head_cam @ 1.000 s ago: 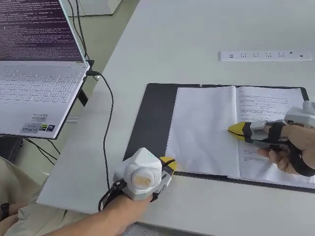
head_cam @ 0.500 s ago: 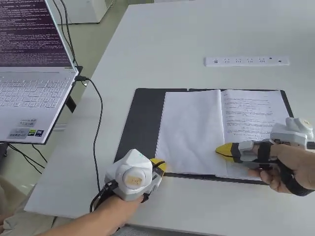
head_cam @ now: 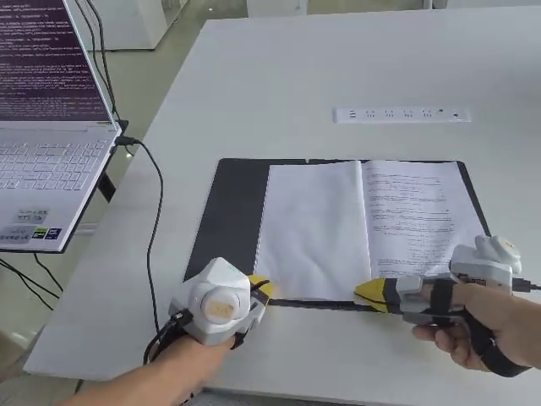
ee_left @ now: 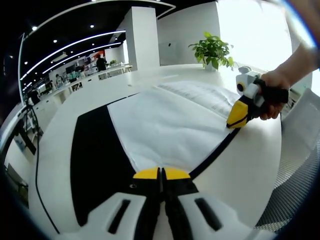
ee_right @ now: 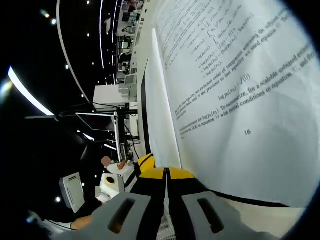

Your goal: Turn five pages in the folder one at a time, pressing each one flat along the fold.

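Right yellow-tipped gripper [head_cam: 365,293], jaws pressed together and holding nothing, sits at the near end of the fold of the open black folder [head_cam: 226,216], placed for flattening. Left yellow-tipped gripper [head_cam: 260,290], jaws likewise together, rests at the folder's near edge, seemingly steadying it, though contact is unclear.

folder [head_cam: 238,216] on table [head_cam: 296,76], laptop [head_cam: 42,161] left, power strip [head_cam: 400,114] behind

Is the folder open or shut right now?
Open. The folder lies spread flat on the table, its black cover bare at left, a blank page and a printed page face up either side of the fold.
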Action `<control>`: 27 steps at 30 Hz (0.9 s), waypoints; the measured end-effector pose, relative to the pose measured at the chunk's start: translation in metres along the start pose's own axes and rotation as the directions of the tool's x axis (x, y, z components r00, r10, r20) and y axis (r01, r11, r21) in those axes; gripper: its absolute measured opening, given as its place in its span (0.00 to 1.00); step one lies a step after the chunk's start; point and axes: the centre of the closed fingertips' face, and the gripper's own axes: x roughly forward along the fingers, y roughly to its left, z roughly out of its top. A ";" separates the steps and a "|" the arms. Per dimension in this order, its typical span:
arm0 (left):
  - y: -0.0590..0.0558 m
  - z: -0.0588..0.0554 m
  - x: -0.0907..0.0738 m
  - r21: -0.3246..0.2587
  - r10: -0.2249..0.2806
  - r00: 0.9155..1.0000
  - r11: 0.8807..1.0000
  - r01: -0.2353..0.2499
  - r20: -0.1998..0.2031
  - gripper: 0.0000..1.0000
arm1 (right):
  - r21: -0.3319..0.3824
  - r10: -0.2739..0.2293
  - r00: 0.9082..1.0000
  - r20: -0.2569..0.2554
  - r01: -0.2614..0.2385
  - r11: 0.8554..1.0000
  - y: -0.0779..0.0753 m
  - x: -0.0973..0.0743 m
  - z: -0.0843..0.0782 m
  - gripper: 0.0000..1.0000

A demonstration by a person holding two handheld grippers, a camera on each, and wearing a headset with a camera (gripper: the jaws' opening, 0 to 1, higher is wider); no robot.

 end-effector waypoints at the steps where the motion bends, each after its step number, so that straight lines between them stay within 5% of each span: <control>1: 0.000 0.000 0.000 -0.002 0.000 1.000 1.000 0.000 0.000 0.00 | 0.005 0.001 1.000 0.000 -0.001 1.000 0.000 -0.001 -0.002 0.00; 6: 0.000 0.000 -0.001 -0.007 0.002 1.000 1.000 -0.002 -0.003 0.00 | -0.001 0.009 1.000 -0.009 -0.009 1.000 0.003 -0.008 -0.020 0.00; 10: 0.001 0.002 -0.001 -0.030 0.002 1.000 1.000 -0.003 -0.029 0.00 | -0.024 0.055 0.998 0.020 -0.055 0.998 0.021 -0.016 -0.028 0.00; 12: 0.001 0.002 -0.001 -0.058 0.004 0.999 0.998 -0.006 -0.048 0.00 | -0.060 0.086 0.995 0.052 -0.083 0.995 0.031 -0.020 -0.026 0.00; 16: -0.006 0.002 -0.004 -0.131 -0.043 0.996 0.991 0.033 -0.076 0.08 | -0.168 0.059 0.980 0.192 -0.027 0.985 0.042 -0.037 -0.008 0.00; 18: -0.008 0.001 -0.008 -0.110 -0.056 0.992 0.993 0.044 -0.113 0.07 | -0.198 0.075 0.967 0.243 -0.026 0.980 0.055 -0.048 -0.005 0.00; 21: -0.010 0.009 -0.018 -0.101 -0.065 0.993 0.993 0.055 -0.097 0.07 | -0.298 0.031 0.945 0.325 0.072 0.952 0.061 -0.066 0.004 0.00; 23: -0.010 0.018 -0.026 -0.125 -0.071 0.995 0.990 0.062 -0.070 0.09 | -0.329 -0.007 0.920 0.391 0.146 0.933 0.064 -0.082 0.011 0.00; 24: -0.010 0.023 -0.031 -0.133 -0.071 0.996 0.989 0.063 -0.058 0.10 | -0.329 -0.007 0.896 0.445 0.171 0.929 0.068 -0.092 0.017 0.00; 27: -0.011 0.035 -0.044 -0.137 -0.071 0.997 0.988 0.067 -0.022 0.13 | -0.351 -0.027 0.857 0.515 0.239 0.905 0.072 -0.113 0.022 0.03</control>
